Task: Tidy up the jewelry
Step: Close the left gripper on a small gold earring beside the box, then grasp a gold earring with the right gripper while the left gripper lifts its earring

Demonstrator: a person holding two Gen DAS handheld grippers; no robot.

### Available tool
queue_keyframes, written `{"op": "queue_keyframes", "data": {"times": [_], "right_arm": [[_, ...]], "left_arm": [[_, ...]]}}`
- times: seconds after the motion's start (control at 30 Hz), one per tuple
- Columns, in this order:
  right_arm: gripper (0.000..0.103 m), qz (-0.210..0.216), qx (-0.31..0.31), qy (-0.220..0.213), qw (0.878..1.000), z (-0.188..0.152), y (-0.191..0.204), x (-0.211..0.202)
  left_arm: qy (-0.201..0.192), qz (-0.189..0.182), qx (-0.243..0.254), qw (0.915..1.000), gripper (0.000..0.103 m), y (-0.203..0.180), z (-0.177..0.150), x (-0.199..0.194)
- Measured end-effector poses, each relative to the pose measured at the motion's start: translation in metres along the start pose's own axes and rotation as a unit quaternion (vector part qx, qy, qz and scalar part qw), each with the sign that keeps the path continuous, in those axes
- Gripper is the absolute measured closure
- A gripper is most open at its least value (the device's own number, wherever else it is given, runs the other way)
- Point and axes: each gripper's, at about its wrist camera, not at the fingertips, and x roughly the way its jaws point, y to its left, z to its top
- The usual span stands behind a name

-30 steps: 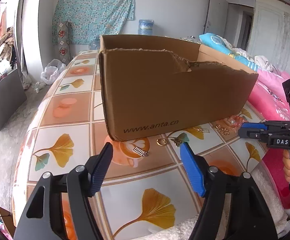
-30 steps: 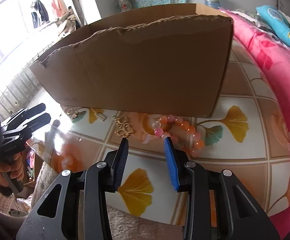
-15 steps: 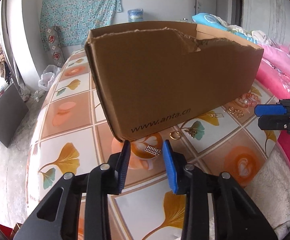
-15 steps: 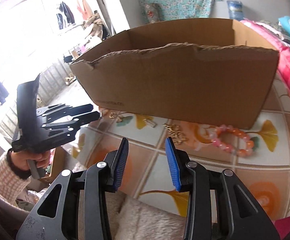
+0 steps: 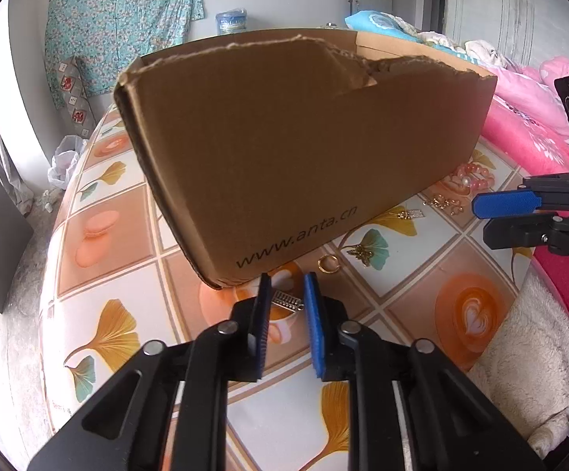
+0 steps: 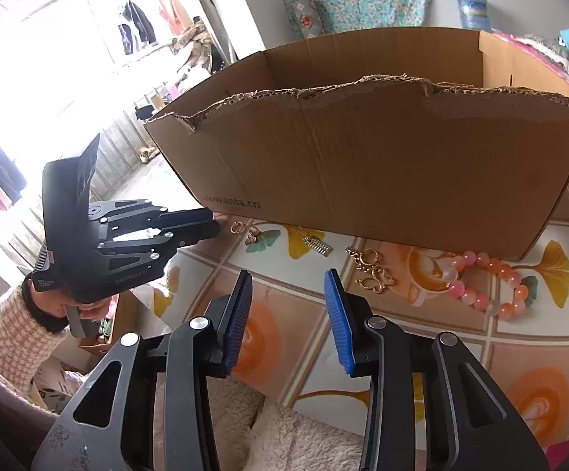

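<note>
tiled tablecloth (image 5: pixel 111 274); left gripper (image 5: pixel 287 294) jaws closing around silver hairclip (image 5: pixel 286 300).

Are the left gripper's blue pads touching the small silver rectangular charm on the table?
Cannot tell. In the left wrist view the left gripper is closing with the silver charm between its pads, but whether they press on it is unclear. The right wrist view hides it.

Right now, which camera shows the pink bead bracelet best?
The right wrist view: the bead bracelet lies whole and close on the tablecloth beside the cardboard box. In the left wrist view it is small, far off and partly behind the box corner.
</note>
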Motion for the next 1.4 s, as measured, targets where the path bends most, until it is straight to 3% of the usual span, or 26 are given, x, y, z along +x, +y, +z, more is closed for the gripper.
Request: {"op": "queue_keyframes", "data": {"times": [0.47,0.67,0.83,1.1,1.4], "right_arm": [[0.067,0.001,-0.015,-0.005,1.000,0.007,0.013,0.002],[0.069,-0.004,-0.056,-0.003,0.998,0.015,0.033,0.021],[0.079,-0.020,-0.111,0.015,0.994,0.024,0.049,0.049],[0.086,-0.051,-0.161,0.040,0.985,0.032,0.062,0.083],[0.097,-0.078,-0.175,0.044,0.981,0.038,0.075,0.097]], "left_arm": [[-0.037,0.005,-0.046,0.9982,0.090,0.002,-0.010,-0.017],[-0.061,0.007,-0.065,0.9960,0.090,0.006,-0.013,-0.033],[-0.071,0.004,-0.069,0.9951,0.090,0.004,-0.015,-0.039],[-0.079,-0.002,-0.077,0.9939,0.090,0.013,-0.018,-0.042],[-0.082,-0.006,-0.080,0.9935,0.090,0.021,-0.022,-0.042]]}}
